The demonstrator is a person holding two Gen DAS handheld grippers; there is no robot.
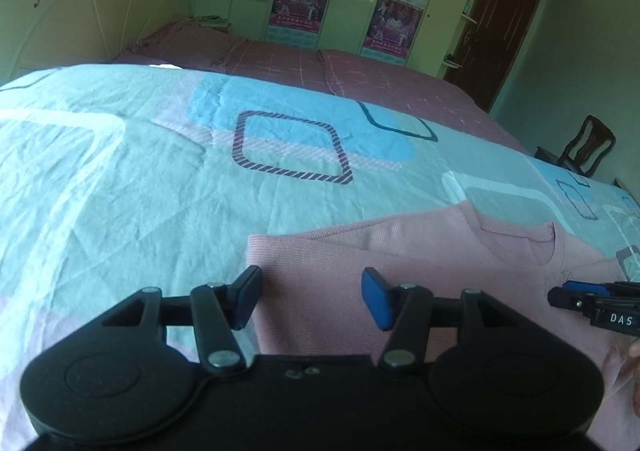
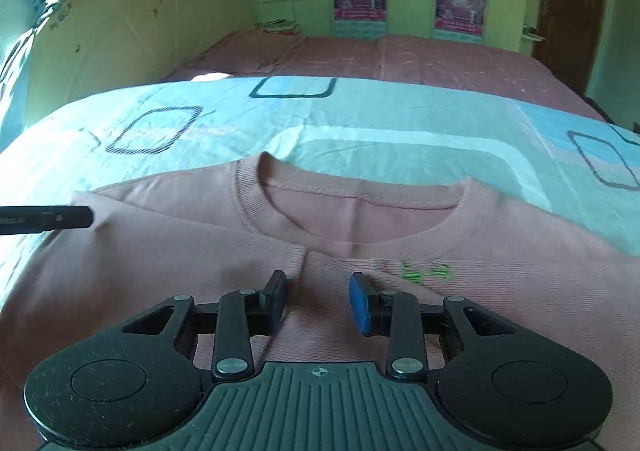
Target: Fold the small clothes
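Pink shirt (image 2: 160,259) lies flat on the bed (image 1: 120,171), collar at the far side, left part seemingly already folded in. Left gripper (image 1: 310,297) hovers over its left edge, fingers apart and empty. Right gripper (image 2: 318,301) sits below the collar, fingers apart, gripping nothing. Next move probably calls for pinching an edge. Hem and right sleeve are cut off.

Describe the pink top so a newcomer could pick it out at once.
Start at the bed, where a blue quilt with square outlines covers the near end. The pink top lies flat on it, below both grippers. It is the only garment there, ribbed, with a round neckband and small green stitching under the collar.
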